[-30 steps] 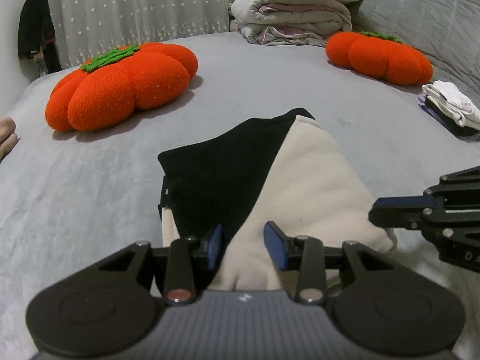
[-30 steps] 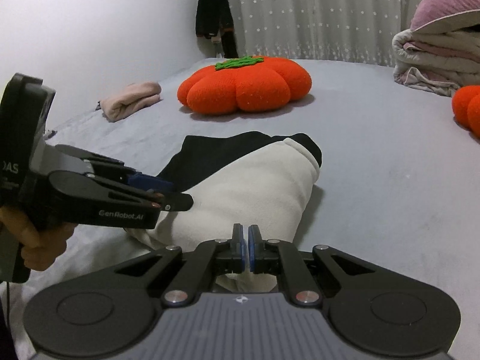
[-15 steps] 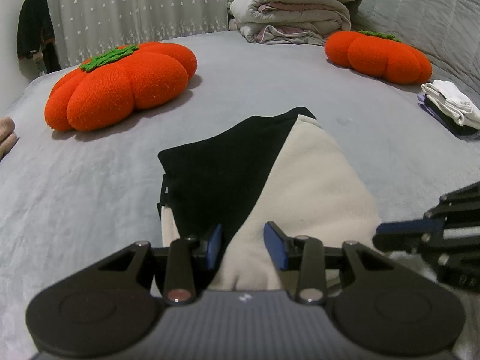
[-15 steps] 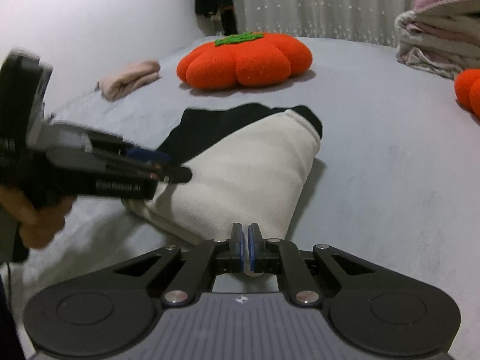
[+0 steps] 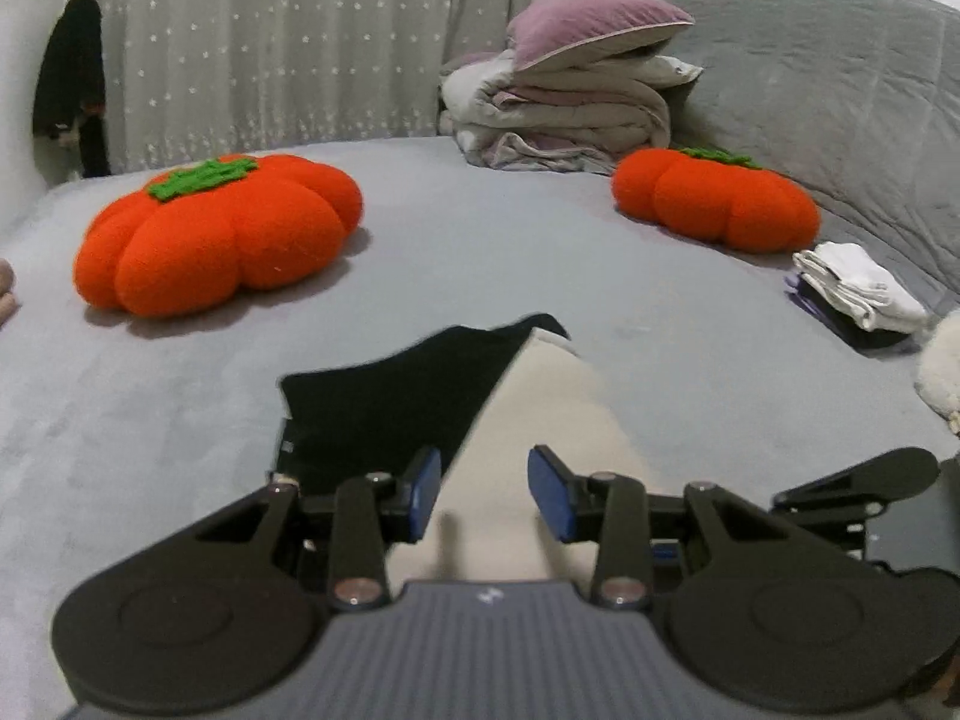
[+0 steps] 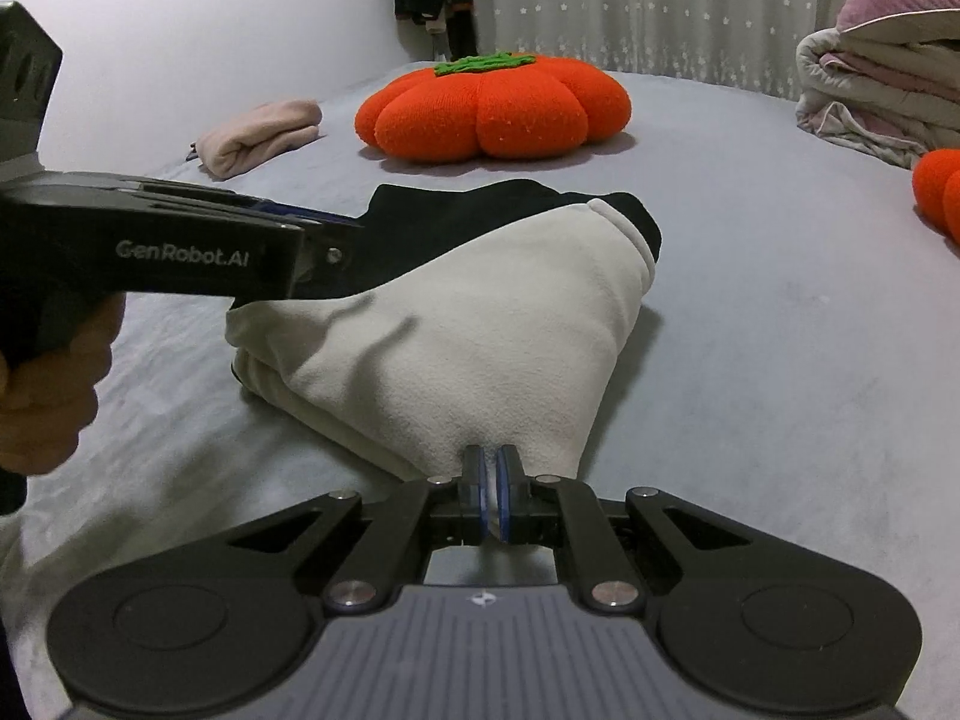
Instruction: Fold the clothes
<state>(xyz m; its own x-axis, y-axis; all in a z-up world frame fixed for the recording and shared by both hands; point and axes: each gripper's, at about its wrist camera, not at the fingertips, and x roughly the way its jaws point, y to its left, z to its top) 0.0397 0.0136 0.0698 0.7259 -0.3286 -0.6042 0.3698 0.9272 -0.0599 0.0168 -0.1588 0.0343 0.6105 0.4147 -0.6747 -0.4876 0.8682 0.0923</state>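
A folded cream-and-black garment (image 5: 528, 414) lies on the grey bed; it also shows in the right wrist view (image 6: 480, 324). My left gripper (image 5: 485, 495) is open, its blue pads apart just above the garment's near cream part. It appears from the side in the right wrist view (image 6: 324, 240), hovering over the garment's left side. My right gripper (image 6: 491, 495) is shut on the garment's near cream edge, which is pinched between its pads. Its black fingers show at the right edge of the left wrist view (image 5: 858, 483).
A large orange pumpkin cushion (image 5: 216, 234) lies far left, a smaller one (image 5: 714, 204) far right. A pile of bedding with a purple pillow (image 5: 576, 90) is at the back. Folded white clothes (image 5: 852, 288) lie right. A rolled pink garment (image 6: 258, 135) lies at the bed's left edge.
My right gripper has closed in on the garment's near edge and now pinches it. My left gripper has lifted and tilted up a little, staying open over the garment.
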